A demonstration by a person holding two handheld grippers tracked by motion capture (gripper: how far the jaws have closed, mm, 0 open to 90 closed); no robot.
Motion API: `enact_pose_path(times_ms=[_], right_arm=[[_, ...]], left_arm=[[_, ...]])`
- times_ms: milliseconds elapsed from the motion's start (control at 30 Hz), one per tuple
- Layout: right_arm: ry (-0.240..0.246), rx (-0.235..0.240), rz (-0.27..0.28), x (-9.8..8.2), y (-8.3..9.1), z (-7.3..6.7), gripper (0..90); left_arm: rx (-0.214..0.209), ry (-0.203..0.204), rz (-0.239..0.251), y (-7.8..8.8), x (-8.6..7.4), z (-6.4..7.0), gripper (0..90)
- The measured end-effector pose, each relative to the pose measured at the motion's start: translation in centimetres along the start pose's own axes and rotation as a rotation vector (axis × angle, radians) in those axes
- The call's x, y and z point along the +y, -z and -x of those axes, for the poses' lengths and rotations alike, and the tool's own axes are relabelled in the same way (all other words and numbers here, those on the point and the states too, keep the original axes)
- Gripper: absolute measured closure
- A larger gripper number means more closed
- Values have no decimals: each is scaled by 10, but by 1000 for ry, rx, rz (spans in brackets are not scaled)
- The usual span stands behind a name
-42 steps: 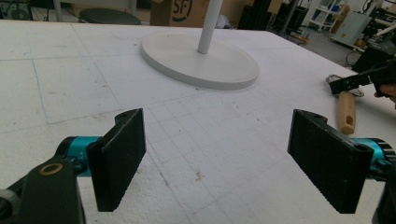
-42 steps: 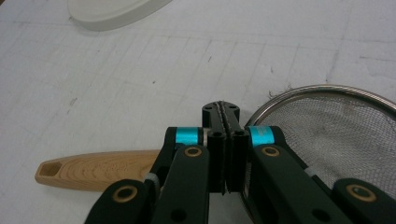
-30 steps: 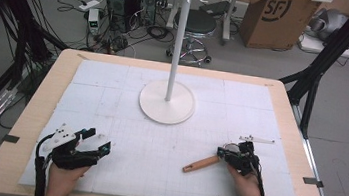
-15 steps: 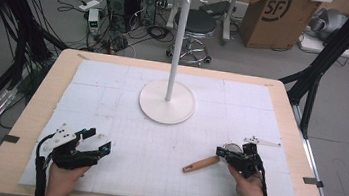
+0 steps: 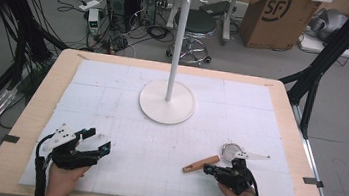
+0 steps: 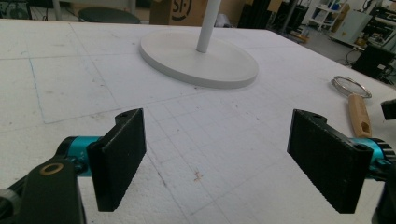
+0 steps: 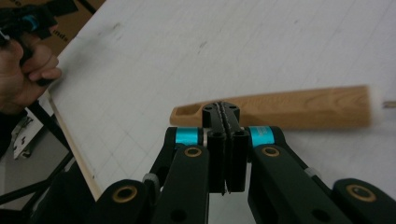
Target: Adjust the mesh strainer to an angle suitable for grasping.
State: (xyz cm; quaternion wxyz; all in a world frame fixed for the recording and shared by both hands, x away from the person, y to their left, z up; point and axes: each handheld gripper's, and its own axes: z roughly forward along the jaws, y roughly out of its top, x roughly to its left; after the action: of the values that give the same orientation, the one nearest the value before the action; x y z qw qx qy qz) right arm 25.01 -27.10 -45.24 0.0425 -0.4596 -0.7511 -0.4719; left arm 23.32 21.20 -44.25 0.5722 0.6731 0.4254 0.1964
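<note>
A small strainer with a wooden handle point(image 5: 200, 163) and a round metal mesh ring point(image 5: 231, 151) lies flat on the white foam board at the front right. My right gripper point(image 5: 207, 170) is shut with nothing between its jaws. Its tips sit at the near side of the handle point(image 7: 289, 109), close to the end with the hole; contact is unclear. The right gripper point(image 7: 223, 111) lies low over the board. My left gripper point(image 5: 96, 145) rests at the front left, wide open and holding nothing. Between its jaws the left gripper point(image 6: 217, 122) frames bare board, with the strainer point(image 6: 359, 116) far right.
A tall white stand with a round base point(image 5: 166, 108) and hooks on top rises from the board's middle. Its base point(image 6: 198, 58) lies ahead of the left gripper. A thin white strip point(image 5: 256, 156) lies just right of the mesh ring. The wooden table edge point(image 5: 23, 125) frames the board.
The right gripper has drawn back from over the mesh ring toward the front edge, uncovering the ring. The strainer and the left gripper have stayed in place.
</note>
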Motion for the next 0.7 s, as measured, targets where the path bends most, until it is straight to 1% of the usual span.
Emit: enact_pose_path(times_ms=[133, 233, 267, 333, 500, 533, 567, 600, 633, 667, 700], right_arm=[[5, -5, -43, -4, -10, -2, 895], [28, -19, -59, -1, -14, -6, 895], [34, -26, -73, 0, -16, -7, 895], [40, -25, -95, 2, -22, -8, 895], [46, -18, -113, 11, -35, -13, 895], [46, -18, -113, 11, -35, -13, 895], [49, -25, -118, 15, -41, -14, 895], [49, -25, -118, 15, -41, -14, 895], [48, -31, -116, 19, -46, -14, 895], [48, -31, -116, 19, -46, -14, 895], [40, -34, -113, 23, -50, -13, 895]], left_arm=[[2, 3, -1, 0, 0, 0, 202], [1, 1, -1, 0, 0, 0, 202], [0, 1, -2, 0, 0, 0, 202], [0, 3, -1, 0, 0, 0, 203], [-1, 4, 4, 0, 0, 0, 204], [-2, 4, 5, 0, 0, 0, 204], [-2, 4, 5, 0, 0, 0, 204], [-3, 5, 4, 1, 0, 0, 204], [-4, 5, 5, 1, 0, 0, 204], [-4, 6, 4, 1, 0, 0, 204], [-5, 7, 6, 1, 0, 0, 204]])
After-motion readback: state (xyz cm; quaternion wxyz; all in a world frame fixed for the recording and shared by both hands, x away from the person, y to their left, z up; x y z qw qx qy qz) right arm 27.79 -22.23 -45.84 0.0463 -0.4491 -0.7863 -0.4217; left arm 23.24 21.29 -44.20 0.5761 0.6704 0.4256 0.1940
